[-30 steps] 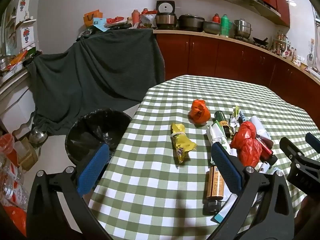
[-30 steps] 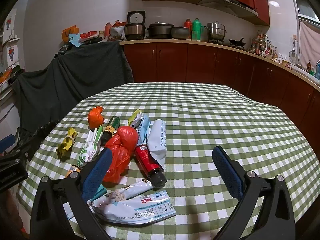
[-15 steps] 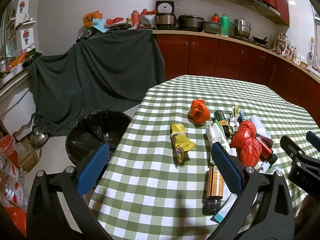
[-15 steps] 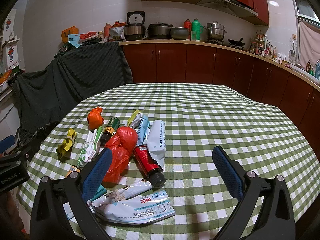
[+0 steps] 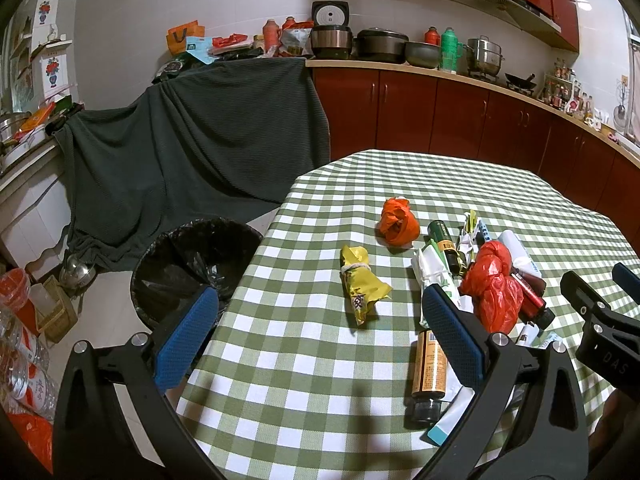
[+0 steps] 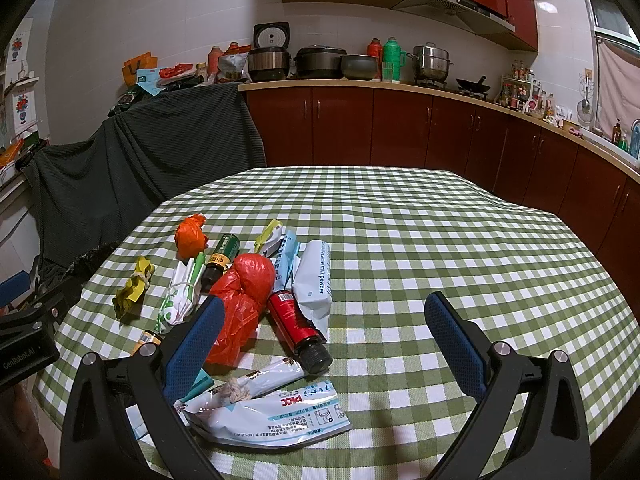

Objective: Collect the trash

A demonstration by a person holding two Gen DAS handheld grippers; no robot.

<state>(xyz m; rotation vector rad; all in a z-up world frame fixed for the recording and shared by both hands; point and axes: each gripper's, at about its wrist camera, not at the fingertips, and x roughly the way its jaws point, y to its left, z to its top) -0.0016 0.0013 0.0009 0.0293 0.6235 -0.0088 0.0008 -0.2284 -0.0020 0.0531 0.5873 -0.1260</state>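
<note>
Nothing has been picked up yet; this looks like the opening of the job, with both tools hovering over the near edge of the surface [image 6: 440,220], a round table under a green-checked cloth. The left tongs [image 5: 320,336] are spread wide and hold nothing, and the right tongs [image 6: 320,340] are likewise wide apart and bare.

The trash lies in a loose cluster on the near left part of the surface. Farthest left is a yellow wrapper tied with string [image 5: 362,284], lying alone. Beyond it sits a crumpled orange bag [image 5: 398,222]. To the right, touching or overlapping one another, are a dark green bottle [image 5: 444,244], a red plastic bag [image 5: 494,284], a red bottle with a black cap [image 6: 298,326], a white milk-powder pouch [image 6: 316,280] and, nearest, a flat white-and-blue packet [image 6: 272,412]. An amber bottle [image 5: 430,372] lies close to the left tongs' right finger.

A black-lined bin [image 5: 188,264] stands on the floor just off the surface's left edge.

The likely next move is for the left tongs to drop onto the yellow wrapper, which sits almost between their tips, close across its narrow tied waist, then swing left over the bin.
</note>
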